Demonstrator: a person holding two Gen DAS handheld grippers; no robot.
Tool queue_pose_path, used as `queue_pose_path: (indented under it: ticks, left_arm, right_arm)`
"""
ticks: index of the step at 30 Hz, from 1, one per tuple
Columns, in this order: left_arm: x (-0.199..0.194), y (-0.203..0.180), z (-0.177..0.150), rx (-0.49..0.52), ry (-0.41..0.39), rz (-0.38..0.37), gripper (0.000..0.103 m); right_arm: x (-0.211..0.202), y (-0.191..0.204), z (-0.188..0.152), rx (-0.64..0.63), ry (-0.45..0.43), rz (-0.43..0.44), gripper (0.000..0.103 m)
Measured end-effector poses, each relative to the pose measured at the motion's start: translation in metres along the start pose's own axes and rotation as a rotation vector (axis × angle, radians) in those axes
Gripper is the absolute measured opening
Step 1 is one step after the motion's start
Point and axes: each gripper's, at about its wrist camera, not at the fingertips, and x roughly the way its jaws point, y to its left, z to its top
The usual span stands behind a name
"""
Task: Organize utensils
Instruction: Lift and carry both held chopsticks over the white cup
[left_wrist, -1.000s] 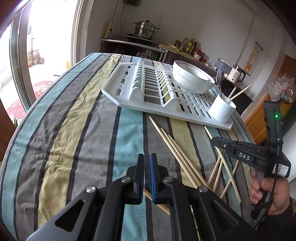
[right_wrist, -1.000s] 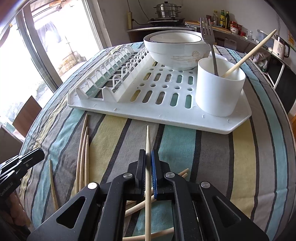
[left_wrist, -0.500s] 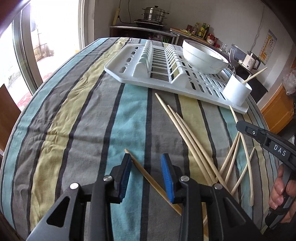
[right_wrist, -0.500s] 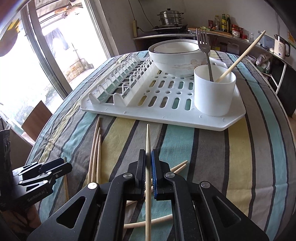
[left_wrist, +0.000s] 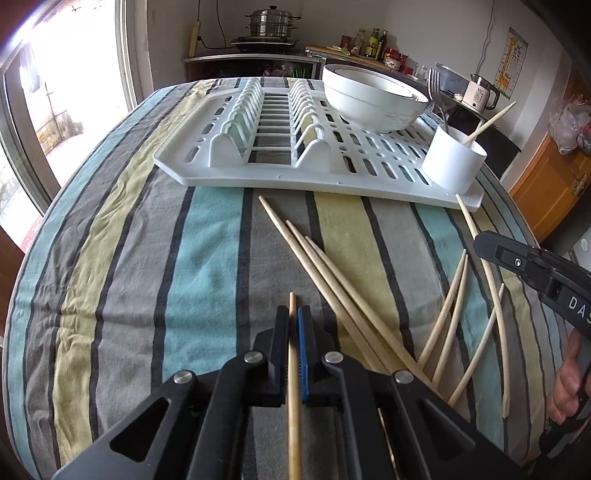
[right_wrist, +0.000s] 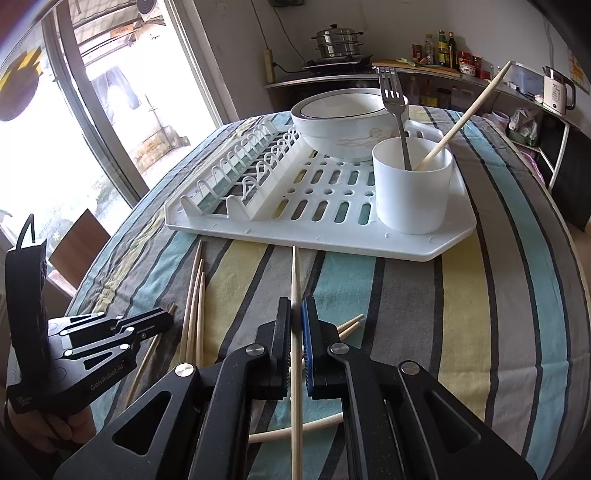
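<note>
Striped cloth covers the surface (left_wrist: 207, 236), with a white rack (left_wrist: 221, 177) at the far side carrying a bowl (left_wrist: 369, 107) and a cup (right_wrist: 412, 206). One fork (right_wrist: 397, 110) and one chopstick (right_wrist: 469, 114) already stand in that cup, so the sorting looks barely begun. Both tongs are clamped: the left tongs (left_wrist: 293, 325) grip a chopstick (left_wrist: 293, 387) running straight between the pads, and the right tongs (right_wrist: 295, 325) pinch another stick (right_wrist: 295, 280) whose tip points toward the rack. Loose sticks (left_wrist: 332, 280) lie scattered near and to the right (roughly seven in the left wrist view, some crossing each other). Judging by this, the two held sticks go to the cup next, and the scattered ones are all left to collect.
</note>
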Motion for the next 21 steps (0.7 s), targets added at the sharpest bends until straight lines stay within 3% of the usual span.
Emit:
queue_pose_path:
  ticks: [11, 21]
  left_arm:
    - [-0.06, -0.005, 0.01, 0.02, -0.147, -0.11, 0.004]
    - [-0.119, -0.009, 0.03, 0.055, -0.296, -0.161, 0.004]
  right_arm:
    - [-0.035, 0.001, 0.007, 0.011, -0.081, 0.021, 0.006]
    - [-0.081, 0.006, 0.016, -0.005, -0.189, 0.018, 0.005]
